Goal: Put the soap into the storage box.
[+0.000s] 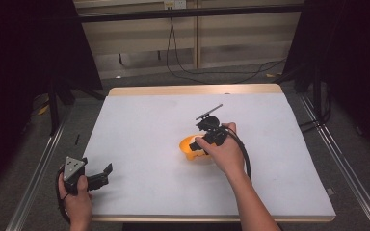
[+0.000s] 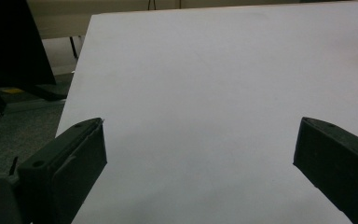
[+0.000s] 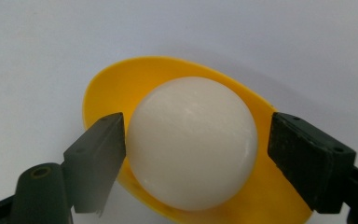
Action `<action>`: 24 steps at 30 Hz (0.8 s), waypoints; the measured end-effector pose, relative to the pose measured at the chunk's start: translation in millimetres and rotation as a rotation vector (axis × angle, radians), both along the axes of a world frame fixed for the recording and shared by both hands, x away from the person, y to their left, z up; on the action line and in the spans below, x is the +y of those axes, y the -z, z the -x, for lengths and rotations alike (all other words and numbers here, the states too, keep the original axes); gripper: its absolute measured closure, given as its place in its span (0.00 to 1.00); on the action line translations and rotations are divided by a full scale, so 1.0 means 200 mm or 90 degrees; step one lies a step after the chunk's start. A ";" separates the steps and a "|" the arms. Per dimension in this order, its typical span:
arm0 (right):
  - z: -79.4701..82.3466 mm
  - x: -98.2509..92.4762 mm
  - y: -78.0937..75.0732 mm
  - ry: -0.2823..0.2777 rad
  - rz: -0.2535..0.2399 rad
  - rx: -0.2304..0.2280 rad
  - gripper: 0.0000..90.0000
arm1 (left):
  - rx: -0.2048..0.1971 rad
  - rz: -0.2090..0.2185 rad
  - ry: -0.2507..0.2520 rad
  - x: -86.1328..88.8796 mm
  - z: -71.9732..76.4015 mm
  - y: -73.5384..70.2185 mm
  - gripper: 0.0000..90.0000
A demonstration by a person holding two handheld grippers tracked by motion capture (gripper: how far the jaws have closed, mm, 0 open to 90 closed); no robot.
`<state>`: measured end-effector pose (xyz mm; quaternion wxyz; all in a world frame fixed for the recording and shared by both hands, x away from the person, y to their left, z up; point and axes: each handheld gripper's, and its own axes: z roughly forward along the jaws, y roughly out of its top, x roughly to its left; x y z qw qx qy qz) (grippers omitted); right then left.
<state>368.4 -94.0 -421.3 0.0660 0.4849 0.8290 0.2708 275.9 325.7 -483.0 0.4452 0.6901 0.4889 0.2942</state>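
The white ball [image 3: 192, 142] sits in the yellow bowl [image 3: 107, 84], between the fingers of the right gripper [image 3: 196, 154]: the left pad looks to touch it, the right pad stands a little clear, so the grip seems let go and the placing done, with only the withdrawal left. The left gripper [image 2: 200, 163] is wide apart and empty above the bare white table [image 2: 205, 70]. No writing or brand can be read.
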 end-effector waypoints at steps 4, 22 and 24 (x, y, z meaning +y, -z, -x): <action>0.01 -0.02 -0.03 0.007 -0.004 -0.008 0.20 | 0.000 -0.001 0.000 0.00 0.00 0.00 0.03; 0.07 -0.20 -0.07 0.045 -0.017 -0.033 0.12 | -0.001 0.000 -0.003 -0.01 0.00 0.00 0.03; 0.07 -0.21 -0.07 0.048 -0.015 -0.035 0.11 | -0.001 0.000 -0.001 -0.01 0.00 0.00 0.03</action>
